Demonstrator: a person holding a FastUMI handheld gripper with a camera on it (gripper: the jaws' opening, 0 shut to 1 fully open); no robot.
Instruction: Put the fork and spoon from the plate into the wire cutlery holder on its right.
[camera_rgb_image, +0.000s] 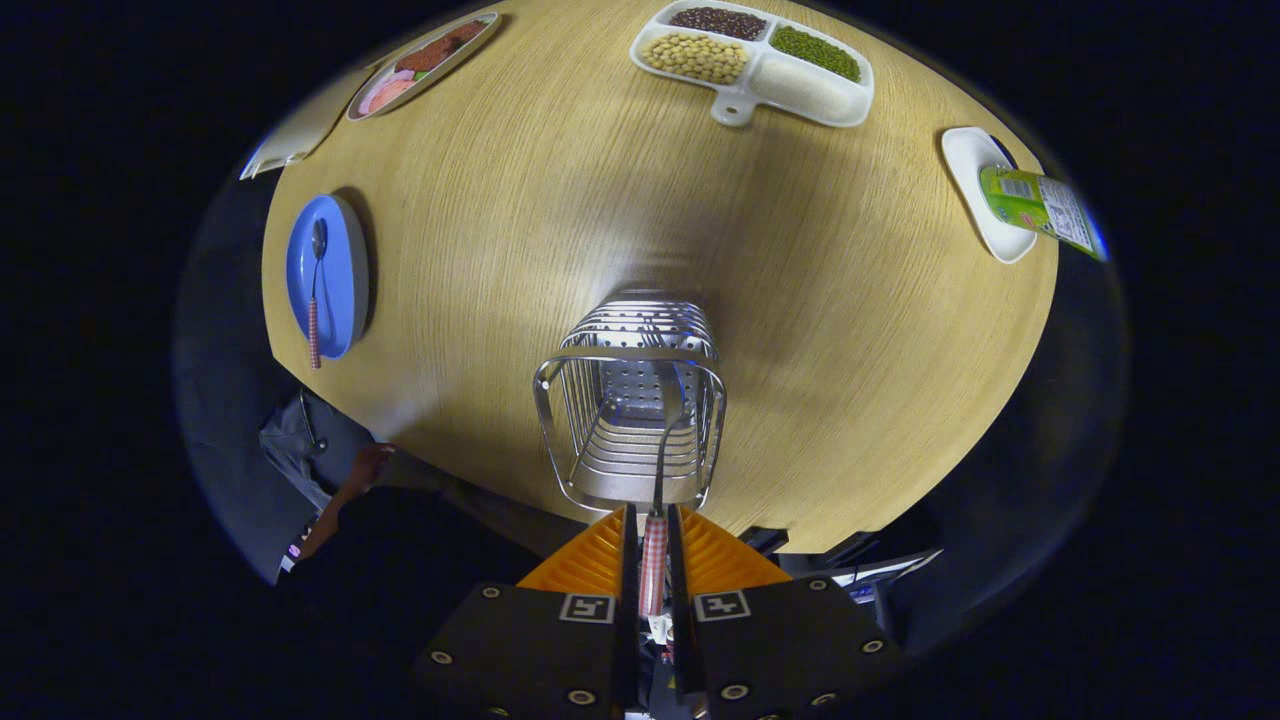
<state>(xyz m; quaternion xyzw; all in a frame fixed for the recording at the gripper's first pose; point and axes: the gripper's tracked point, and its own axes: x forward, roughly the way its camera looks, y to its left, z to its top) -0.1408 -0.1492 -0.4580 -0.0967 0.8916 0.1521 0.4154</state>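
Note:
My gripper (652, 520) is shut on the fork (660, 470), both orange fingers (590, 560) pressing its red-checked handle. The fork's metal end reaches down into the wire cutlery holder (632, 400), which stands on the wooden table just ahead of the fingers. Far off to the left of the holder lies a blue plate (338, 285) with the spoon (316, 290) on it, bowl away from me and red-checked handle hanging over the plate's near rim.
A white divided tray (800, 95) of beans and grains sits beyond the holder. A white dish (975, 175) with a green packet (1040, 205) lies to the right. A food tray (425, 62) is at the far left. A person's hand (355, 480) shows below the table's near edge.

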